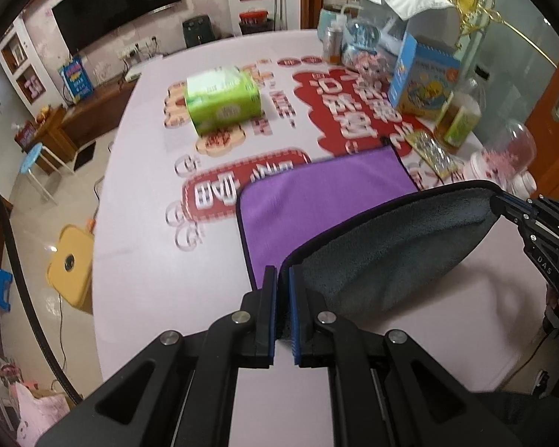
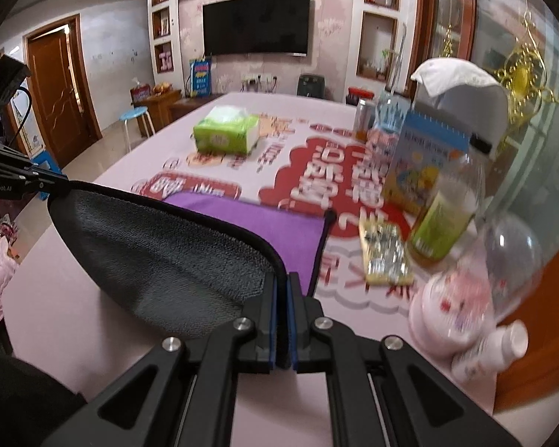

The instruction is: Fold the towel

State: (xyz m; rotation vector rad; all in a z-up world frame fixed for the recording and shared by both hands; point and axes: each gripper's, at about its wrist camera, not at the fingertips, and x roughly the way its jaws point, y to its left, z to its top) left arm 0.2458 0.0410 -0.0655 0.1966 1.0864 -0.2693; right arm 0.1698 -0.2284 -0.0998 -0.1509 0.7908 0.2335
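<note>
The towel [image 1: 316,193] is purple on one side and grey on the other, with a dark hem. Its far half lies flat on the table. Its near edge is lifted, grey side [image 1: 391,246] toward me. My left gripper [image 1: 283,279] is shut on the near left corner. My right gripper [image 2: 281,283] is shut on the near right corner; it also shows in the left wrist view [image 1: 503,201]. The lifted edge hangs in a curve between them above the table. In the right wrist view the purple part [image 2: 264,223] lies beyond the grey part [image 2: 160,253].
A green tissue pack [image 1: 223,100] sits at mid table [image 1: 149,279]. Along the right side stand a blue box [image 1: 425,74], a bottle [image 1: 458,115], a flat yellow packet [image 1: 432,152], a clear jar [image 2: 473,279] and a small white bottle [image 2: 492,350]. A yellow stool [image 1: 70,260] stands left.
</note>
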